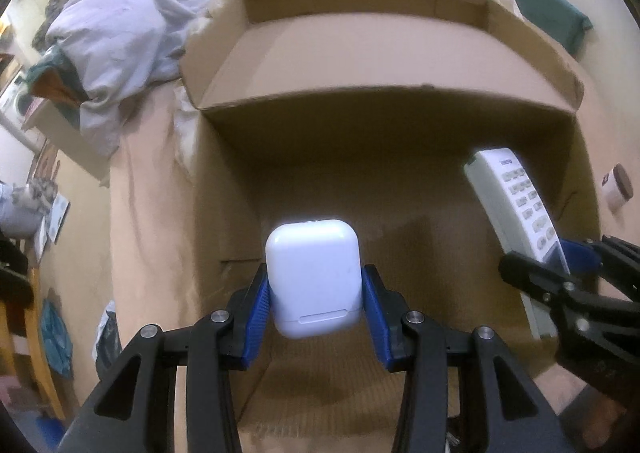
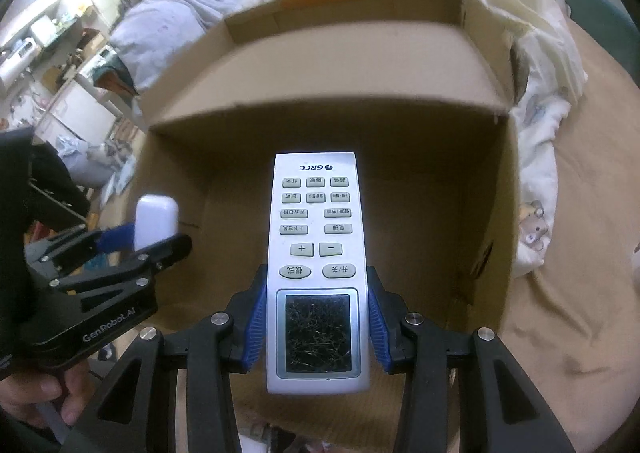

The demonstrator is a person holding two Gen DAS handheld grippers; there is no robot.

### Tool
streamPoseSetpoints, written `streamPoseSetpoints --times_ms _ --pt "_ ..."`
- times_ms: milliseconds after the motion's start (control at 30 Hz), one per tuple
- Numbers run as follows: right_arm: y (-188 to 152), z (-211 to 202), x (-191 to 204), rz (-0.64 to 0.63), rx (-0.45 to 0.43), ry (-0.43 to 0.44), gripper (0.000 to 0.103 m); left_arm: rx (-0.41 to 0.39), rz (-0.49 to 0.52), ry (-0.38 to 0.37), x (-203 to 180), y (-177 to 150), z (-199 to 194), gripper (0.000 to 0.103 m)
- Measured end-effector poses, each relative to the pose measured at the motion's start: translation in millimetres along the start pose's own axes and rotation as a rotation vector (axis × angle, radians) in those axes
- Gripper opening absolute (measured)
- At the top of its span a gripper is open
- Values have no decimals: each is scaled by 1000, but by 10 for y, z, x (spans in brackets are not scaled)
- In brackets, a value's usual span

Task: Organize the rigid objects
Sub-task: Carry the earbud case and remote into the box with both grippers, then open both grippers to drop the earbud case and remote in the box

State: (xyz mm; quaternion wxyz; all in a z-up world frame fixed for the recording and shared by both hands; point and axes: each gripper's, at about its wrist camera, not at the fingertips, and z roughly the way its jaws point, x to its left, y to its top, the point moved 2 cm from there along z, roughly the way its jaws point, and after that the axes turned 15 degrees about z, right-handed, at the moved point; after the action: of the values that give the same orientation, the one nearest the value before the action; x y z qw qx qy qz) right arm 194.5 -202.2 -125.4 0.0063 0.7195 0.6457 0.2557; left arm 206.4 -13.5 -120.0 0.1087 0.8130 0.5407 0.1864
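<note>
Left gripper (image 1: 316, 305): blue pads clamped on both sides of a white case (image 1: 314, 277). Case is glossy, rounded corners, small oval slot along its near edge, no marks visible. It sits upright between the pads, held above the open mouth of the box (image 1: 384, 133), not touching the box floor.

Right gripper (image 2: 316, 317): jaws closed on a remote (image 2: 318, 265), pads gripping its long edges at the screen end. Remote is a long white slab, grey-framed screen nearest the camera with a heavily scratched or cracked dark face, then two oval buttons, plus and minus keys, rows of small rectangular keys, and a GREE logo at the far end, read upside down from this view. Button end points out over the box interior; remote is in the air, clear of the cardboard.

From the left view the remote shows at right, tilted, with the right gripper's black fingers around its lower part. From the right view the case shows at left in the left gripper, side on.

A hand (image 2: 44, 393) grips the left gripper's handle at lower left.

Box: plain brown cardboard, flaps open, far flap folded outward with an orange tape strip. Interior looks bare as far as visible.

Beyond it: crumpled pale bedding (image 1: 132, 25) on a tan sheet (image 2: 560, 313). Small round jar (image 1: 618, 187) just right of the box.
</note>
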Motion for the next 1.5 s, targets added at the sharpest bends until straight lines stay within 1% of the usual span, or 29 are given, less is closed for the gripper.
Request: streamPoseSetpoints --times_ms 100,233,367,500,667,867,967,1033,1067,1100,1133,1167,1200,1233,1267,1300,1333,1400,1500 --pt "11 83 -13 -5 2 -33 46 4 -12 -6 7 1 54 40" --pt "53 137 -40 12 -3 -56 46 13 -7 -3 -8 3 111 40" --pt "65 171 -38 29 8 -61 46 25 -9 5 -16 -11 123 40" --pt "54 202 -58 48 27 -47 46 33 -28 3 0 -20 124 40" --pt "63 222 -85 61 38 -50 46 35 -22 10 -12 -24 116 41" --pt "73 186 -100 73 34 -29 46 15 -12 25 -17 -16 70 41" --pt "56 105 -122 58 8 -15 47 6 -10 27 -23 -16 41 41" --pt "74 31 -111 54 -20 -2 51 10 -13 23 -19 -27 45 41" --pt "86 -4 -114 58 -31 10 58 13 -16 19 -19 -30 44 41" --pt "97 -43 -119 66 -42 27 62 15 -17 16 -15 -31 43 41" --pt "115 -68 -125 72 -47 40 63 17 -19 12 -17 -31 40 41" --pt "127 -92 -128 77 -51 49 66 18 -24 9 -14 -30 33 43" --pt "134 -117 -133 79 -58 58 71 19 -29 3 -5 -25 33 51" --pt "137 -148 -134 85 -70 67 74 21 -40 -19 15 -20 39 55" --pt "144 -183 -151 99 -85 76 85 22 -57 -61 23 -23 38 59" --pt "153 -214 -170 113 -98 80 99 23 -63 -81 32 -17 39 59" --pt "171 -245 -171 122 -110 89 103 25 -66 -83 36 -14 36 59" --pt "184 -304 -173 130 -133 117 103 26 -65 -63 36 -7 26 59" --pt "202 -348 -128 124 -155 127 103 34 -76 -83 34 -5 25 60"
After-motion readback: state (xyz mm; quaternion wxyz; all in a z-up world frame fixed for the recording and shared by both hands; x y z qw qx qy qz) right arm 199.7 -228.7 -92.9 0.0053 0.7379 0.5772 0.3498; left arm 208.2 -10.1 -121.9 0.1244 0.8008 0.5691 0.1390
